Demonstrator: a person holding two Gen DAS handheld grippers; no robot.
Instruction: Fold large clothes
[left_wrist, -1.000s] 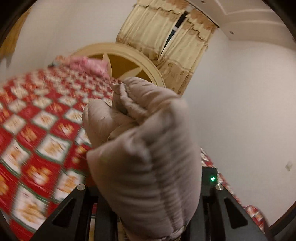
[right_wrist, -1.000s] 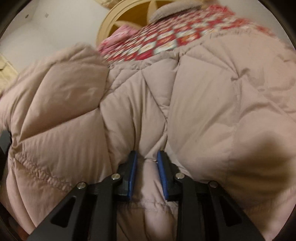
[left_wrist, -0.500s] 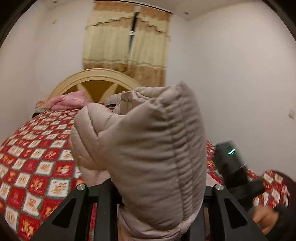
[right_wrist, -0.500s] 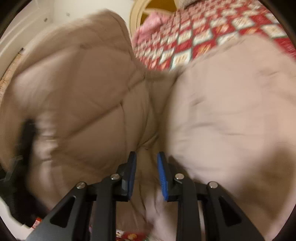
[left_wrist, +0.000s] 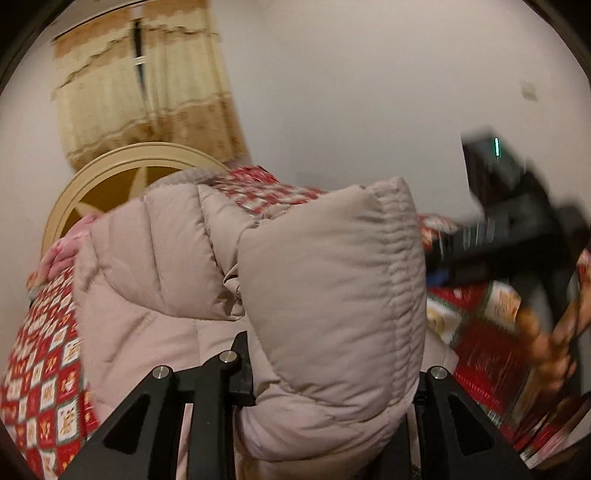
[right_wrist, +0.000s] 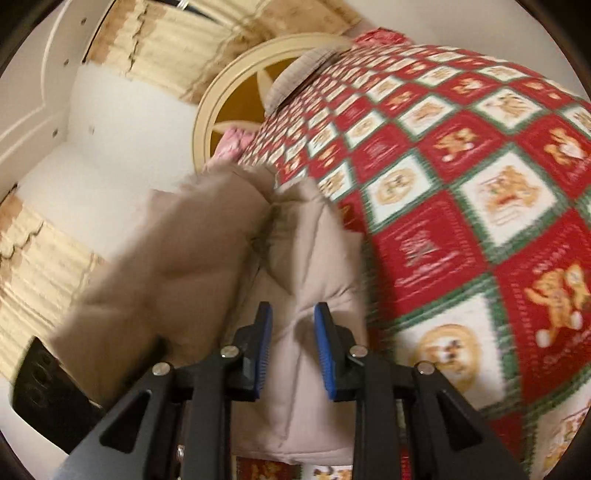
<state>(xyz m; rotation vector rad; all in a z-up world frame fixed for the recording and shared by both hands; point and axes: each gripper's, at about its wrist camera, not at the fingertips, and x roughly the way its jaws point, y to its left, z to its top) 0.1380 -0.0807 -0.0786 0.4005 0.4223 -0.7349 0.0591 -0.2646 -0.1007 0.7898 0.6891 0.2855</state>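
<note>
A beige quilted puffer jacket (left_wrist: 325, 295) fills the left wrist view. My left gripper (left_wrist: 328, 373) is shut on a thick padded fold of it with an elastic cuff edge, which hides the fingertips. In the right wrist view the same jacket (right_wrist: 303, 280) hangs between my blue-padded fingers (right_wrist: 264, 350). My right gripper (right_wrist: 291, 347) is shut on a fold of it, held above the bed. The right gripper also shows, blurred, at the right of the left wrist view (left_wrist: 517, 221).
A bed with a red, white and green checked bear-print cover (right_wrist: 480, 206) lies below. A round cream headboard (left_wrist: 122, 173), a pink pillow (right_wrist: 232, 142) and beige curtains (left_wrist: 140, 92) stand at the far end. White walls surround the bed.
Both grippers have lifted and swung the jacket. In the right wrist view the jacket shifted left and uncovered much of the bed cover. The right gripper moved higher in the left wrist view.
</note>
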